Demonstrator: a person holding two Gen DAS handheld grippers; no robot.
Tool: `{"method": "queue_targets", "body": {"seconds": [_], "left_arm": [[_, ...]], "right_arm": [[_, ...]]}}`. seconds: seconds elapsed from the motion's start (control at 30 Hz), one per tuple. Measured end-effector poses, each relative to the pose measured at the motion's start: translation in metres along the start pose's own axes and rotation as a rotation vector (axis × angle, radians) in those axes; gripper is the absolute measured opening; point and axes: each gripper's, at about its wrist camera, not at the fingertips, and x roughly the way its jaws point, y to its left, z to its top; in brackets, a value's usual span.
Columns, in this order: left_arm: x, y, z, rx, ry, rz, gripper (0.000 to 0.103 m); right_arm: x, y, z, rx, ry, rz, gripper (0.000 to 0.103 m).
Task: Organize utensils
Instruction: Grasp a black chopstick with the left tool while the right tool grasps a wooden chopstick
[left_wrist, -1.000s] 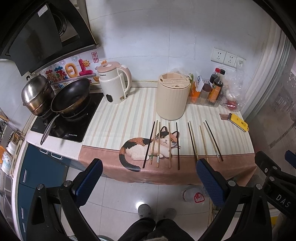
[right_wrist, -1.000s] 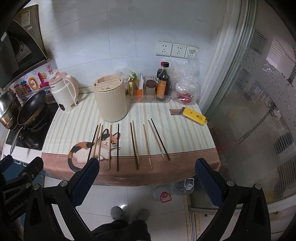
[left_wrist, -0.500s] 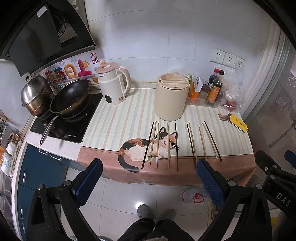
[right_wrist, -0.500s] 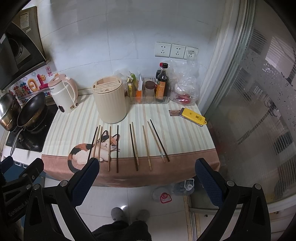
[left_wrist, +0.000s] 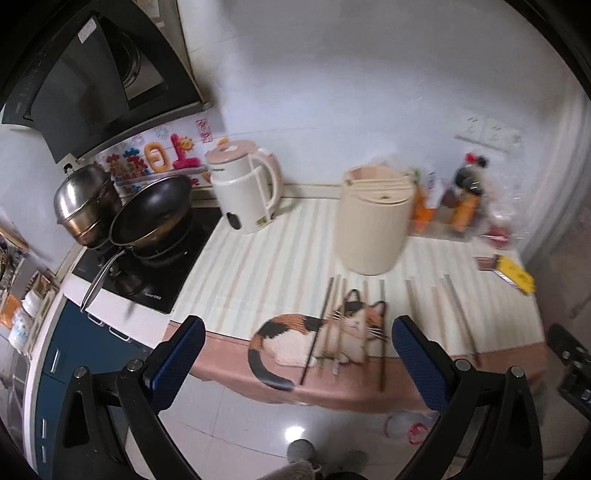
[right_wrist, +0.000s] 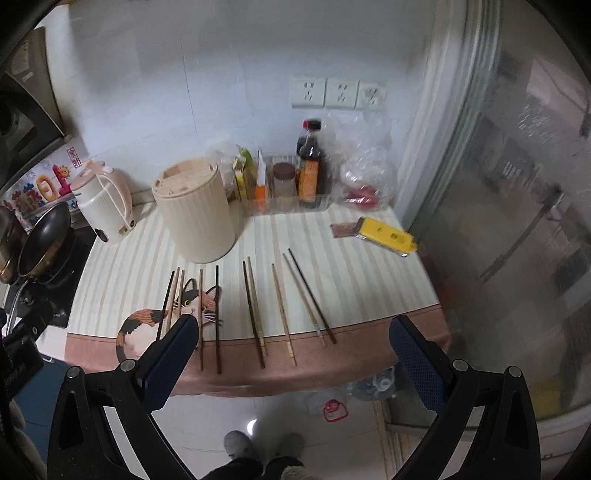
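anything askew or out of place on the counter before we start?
Nothing spilled or damaged. The loose wooden and dark chopsticks lie in an uneven row on the striped cat-print cloth, several tips overhanging its pink front edge, none in the beige ribbed cylindrical holder. A plastic bottle lies on the floor.

White tiled wall (right_wrist: 207, 74) behind the worktop (right_wrist: 332, 266), with three sockets (right_wrist: 338, 93) side by side. Black range hood (left_wrist: 92, 85) above the hob (left_wrist: 147, 266) at the left; blue cabinet fronts (left_wrist: 70, 354) below. Frosted glass door (right_wrist: 517, 221) on the right. Glossy pale floor tiles (left_wrist: 258, 424) catching a bright spot of lamp light (left_wrist: 293, 432).
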Motion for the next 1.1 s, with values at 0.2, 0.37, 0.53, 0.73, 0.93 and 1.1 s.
{"method": "queue_targets", "body": {"seconds": [0.2, 0.37, 0.53, 0.73, 0.93, 1.1], "left_arm": [[0.084, 0.002, -0.001, 0.012, 0.115, 0.088, 0.103], [0.172, 0.013, -0.011, 0.022, 0.283, 0.084, 0.103], [0.249, 0.010, -0.028, 0.047, 0.449, -0.021, 0.079], [0.316, -0.012, -0.042, 0.103, 0.582, -0.139, 0.051], [0.337, -0.022, -0.048, 0.136, 0.608, -0.171, 0.027], [0.340, -0.022, -0.041, 0.136, 0.588, -0.177, 0.005]], "right_arm": [[0.090, 0.008, 0.007, -0.023, 0.107, 0.053, 0.081], [0.169, 0.027, 0.004, -0.022, 0.240, 0.126, 0.052], [0.234, 0.041, -0.003, 0.021, 0.355, 0.154, 0.038], [0.305, 0.050, -0.006, 0.063, 0.482, 0.162, 0.036], [0.352, 0.046, -0.006, 0.091, 0.560, 0.151, 0.027], [0.374, 0.053, -0.009, 0.070, 0.594, 0.165, 0.026]]}}
